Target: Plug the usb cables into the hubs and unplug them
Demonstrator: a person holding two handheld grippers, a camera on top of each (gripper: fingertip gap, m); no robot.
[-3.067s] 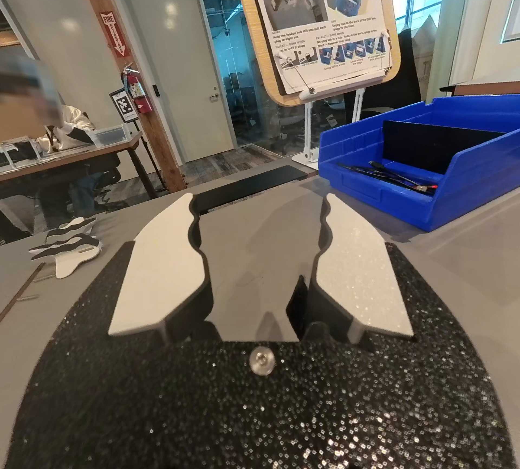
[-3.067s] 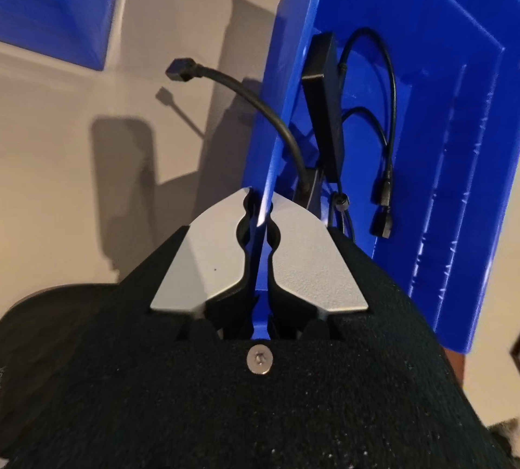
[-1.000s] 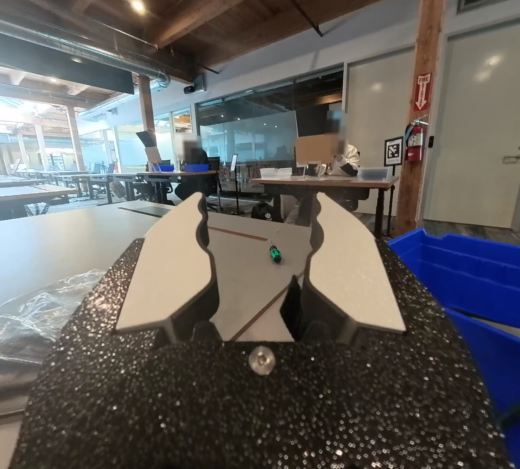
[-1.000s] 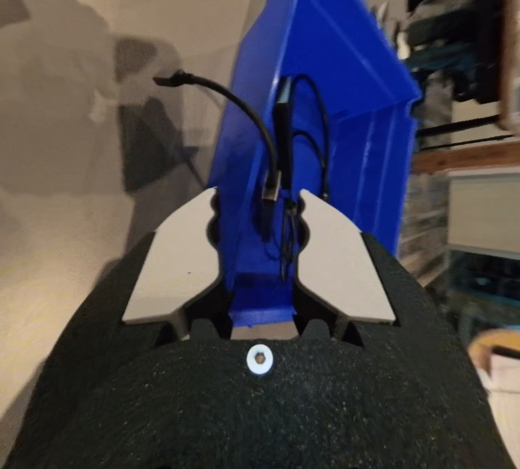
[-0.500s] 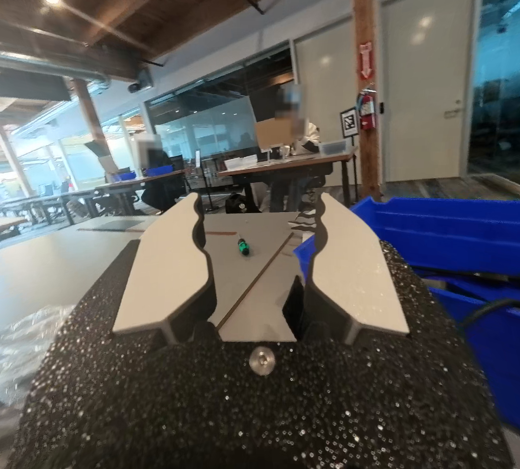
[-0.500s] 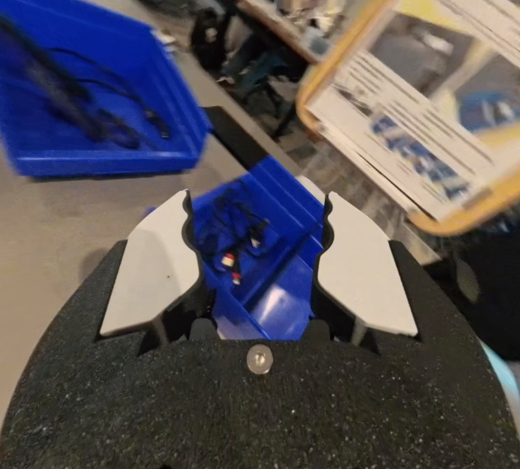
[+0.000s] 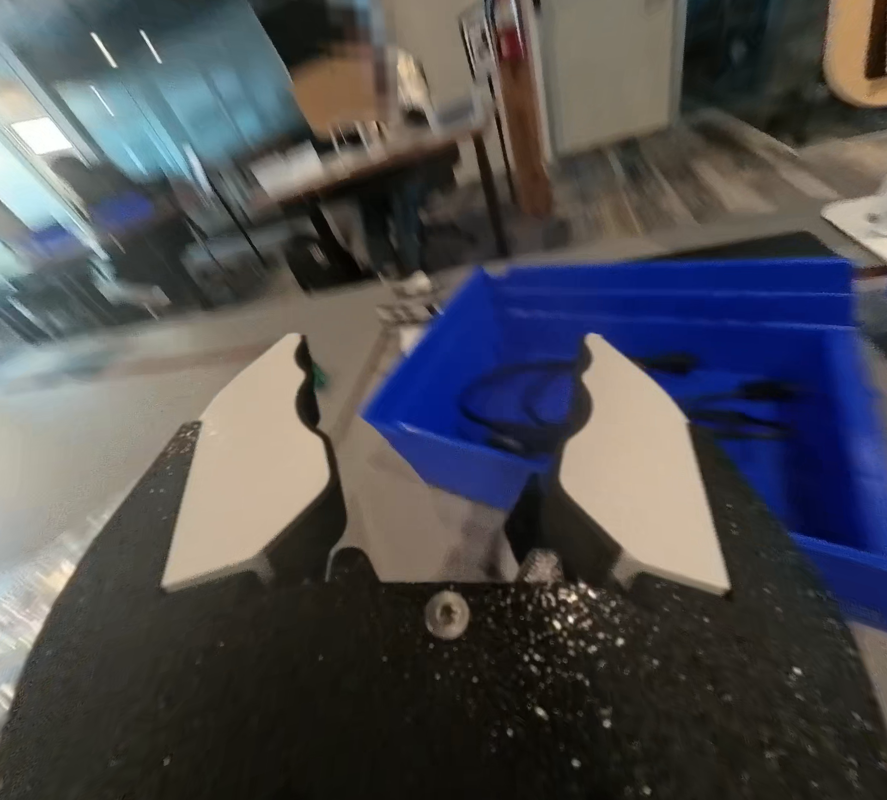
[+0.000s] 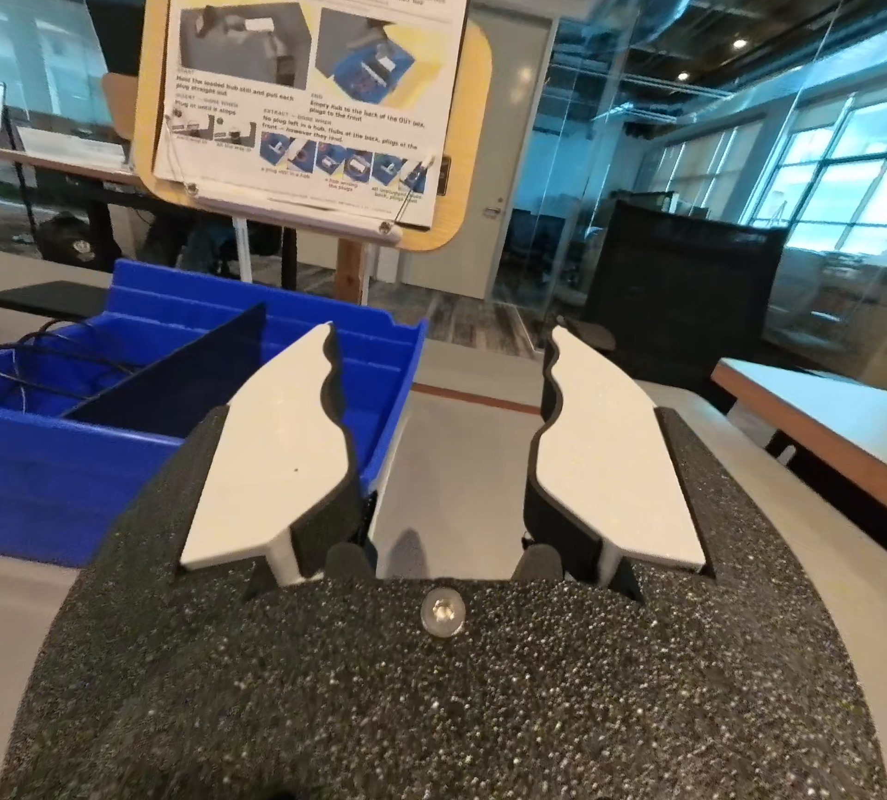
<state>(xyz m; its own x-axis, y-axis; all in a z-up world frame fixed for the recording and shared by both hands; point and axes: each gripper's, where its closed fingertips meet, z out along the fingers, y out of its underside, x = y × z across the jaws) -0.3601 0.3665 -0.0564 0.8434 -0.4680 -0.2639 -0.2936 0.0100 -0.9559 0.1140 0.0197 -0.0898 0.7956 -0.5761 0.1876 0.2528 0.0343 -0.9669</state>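
In the blurred left wrist view a blue bin [image 7: 480,465] sits on the grey table, with black cables [image 7: 509,398] coiled inside. My left gripper [image 7: 444,345] is open and empty, its fingers spanning the bin's near left corner from above. In the right wrist view another blue bin [image 8: 86,460] with a dark divider [image 8: 192,369] stands at the left, with black cables [image 8: 53,354] in its left part. My right gripper [image 8: 439,335] is open and empty over the bare table, just right of that bin. No hub is clearly visible.
A wooden board with an instruction sheet [image 8: 312,71] stands on a post behind the bin. A green-handled screwdriver [image 7: 317,376] lies on the table by the left finger. A second table [image 8: 806,412] is at the right. Desks and glass walls lie beyond.
The left gripper swung right and down, so the bin with cables is now between its fingers. The right gripper, earlier shut at a bin wall, opened and swung up to face the instruction board.
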